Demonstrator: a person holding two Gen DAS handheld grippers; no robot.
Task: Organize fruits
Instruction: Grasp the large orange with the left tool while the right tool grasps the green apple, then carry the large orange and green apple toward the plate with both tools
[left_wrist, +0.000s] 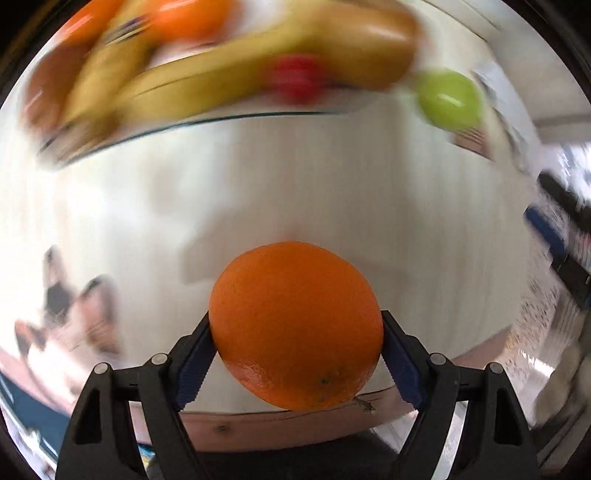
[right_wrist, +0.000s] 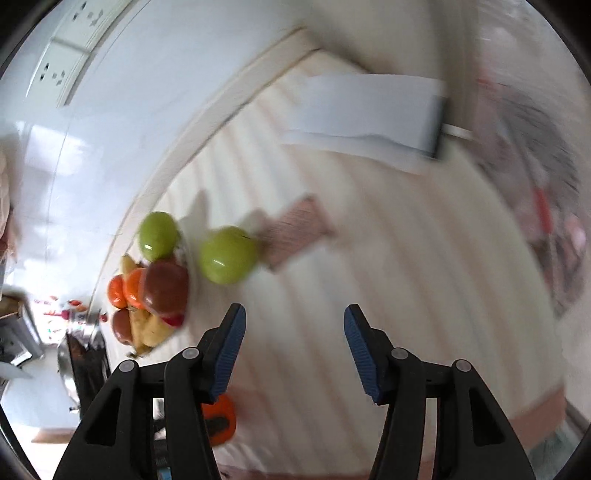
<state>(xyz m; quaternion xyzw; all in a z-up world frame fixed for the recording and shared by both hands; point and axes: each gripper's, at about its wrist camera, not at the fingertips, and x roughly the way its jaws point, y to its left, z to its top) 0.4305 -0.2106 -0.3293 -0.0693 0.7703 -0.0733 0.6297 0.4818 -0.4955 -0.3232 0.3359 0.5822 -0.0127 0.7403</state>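
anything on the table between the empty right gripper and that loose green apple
Nothing: in the right wrist view only bare pale table lies between the open right gripper and the loose green apple.

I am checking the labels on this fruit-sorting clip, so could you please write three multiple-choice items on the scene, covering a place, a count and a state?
1. Where is the loose green apple?
A. On the table beside the fruit plate
B. Between the right gripper's pads
C. On the white box

2. How many green apples does the right wrist view show?
A. One
B. Two
C. Four

3. What is between the pads of the right gripper?
A. A banana
B. An orange
C. Nothing

Answers:
1 A, it lies on the table just off the plate's edge.
2 B, one on the plate, one loose.
3 C, only bare table shows there; the orange is in the left gripper.
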